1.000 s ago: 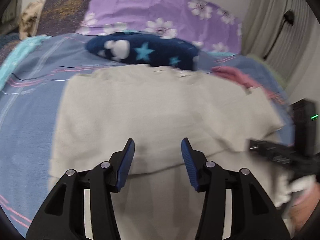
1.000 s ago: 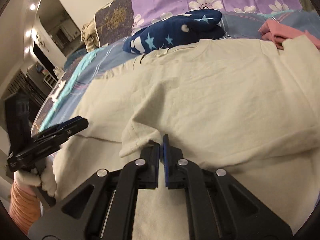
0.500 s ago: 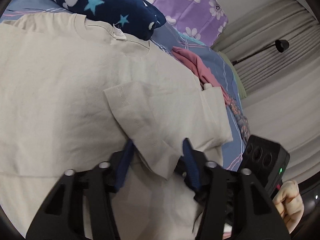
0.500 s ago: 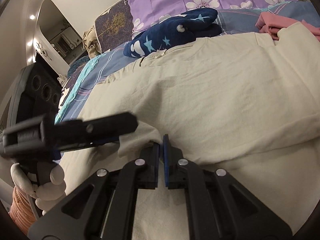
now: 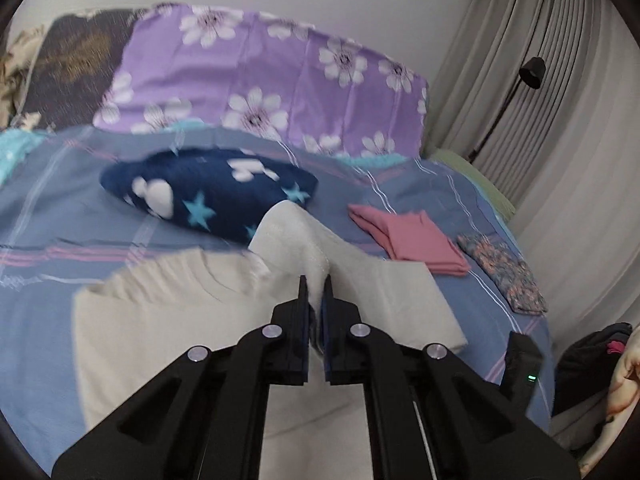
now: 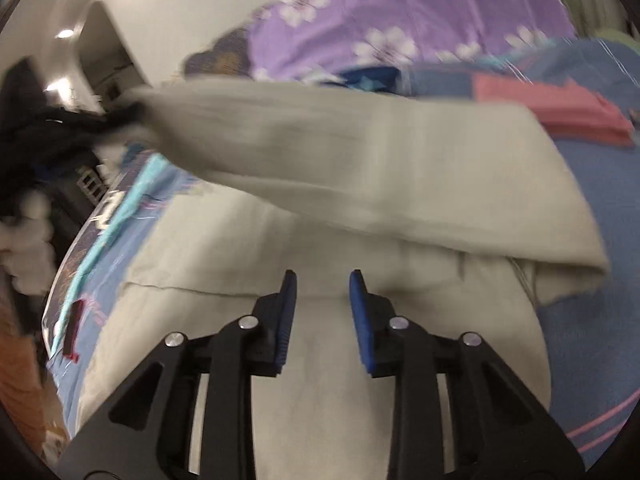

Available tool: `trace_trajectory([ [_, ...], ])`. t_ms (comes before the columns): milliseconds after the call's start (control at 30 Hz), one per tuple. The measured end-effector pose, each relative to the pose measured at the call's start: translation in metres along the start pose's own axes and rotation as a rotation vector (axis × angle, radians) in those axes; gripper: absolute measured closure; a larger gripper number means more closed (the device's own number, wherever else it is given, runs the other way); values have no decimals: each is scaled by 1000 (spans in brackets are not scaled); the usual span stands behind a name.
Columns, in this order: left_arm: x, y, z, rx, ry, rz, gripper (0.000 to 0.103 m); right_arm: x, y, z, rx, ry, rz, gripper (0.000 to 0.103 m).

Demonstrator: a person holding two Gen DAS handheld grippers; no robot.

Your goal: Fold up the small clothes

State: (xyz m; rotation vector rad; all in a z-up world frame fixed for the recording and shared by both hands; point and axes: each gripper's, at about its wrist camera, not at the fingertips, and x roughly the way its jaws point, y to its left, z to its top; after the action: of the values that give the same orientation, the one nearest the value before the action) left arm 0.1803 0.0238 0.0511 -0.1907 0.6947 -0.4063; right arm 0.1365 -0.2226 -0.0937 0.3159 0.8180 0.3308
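A cream T-shirt [image 5: 168, 320] lies on the blue striped bedspread [image 5: 60, 208]. My left gripper [image 5: 315, 284] is shut on a fold of the cream shirt and holds it raised above the rest of the shirt. In the right wrist view the lifted part of the shirt [image 6: 380, 160] stretches across from the upper left, where the left gripper [image 6: 80, 124] holds it. My right gripper [image 6: 322, 286] is open and empty, just above the flat lower part of the shirt [image 6: 320, 400].
A navy star-patterned fleece [image 5: 208, 192] lies beyond the shirt. A folded pink garment [image 5: 408, 240] and a floral cloth [image 5: 504, 276] lie at the right. A purple flowered pillow [image 5: 260, 80] stands at the headboard. Curtains and a lamp [image 5: 532, 72] are at the right.
My left gripper shut on the shirt's fold and lifted it. My right gripper let go of the shirt and now stands open.
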Motion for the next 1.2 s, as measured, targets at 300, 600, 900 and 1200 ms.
trace_trajectory([
  [300,-30,68,-16,-48,1,182,99,12,-30,-4,173,42,-12,101],
  [600,-29,110,-55,-87,70,273,98,14,-31,-2,170,42,-12,100],
  [900,-23,133,-86,-47,98,408,66,-2,-28,2,150,10,-19,79],
  [1200,9,106,-104,107,179,402,56,-45,-48,0,178,25,-87,75],
])
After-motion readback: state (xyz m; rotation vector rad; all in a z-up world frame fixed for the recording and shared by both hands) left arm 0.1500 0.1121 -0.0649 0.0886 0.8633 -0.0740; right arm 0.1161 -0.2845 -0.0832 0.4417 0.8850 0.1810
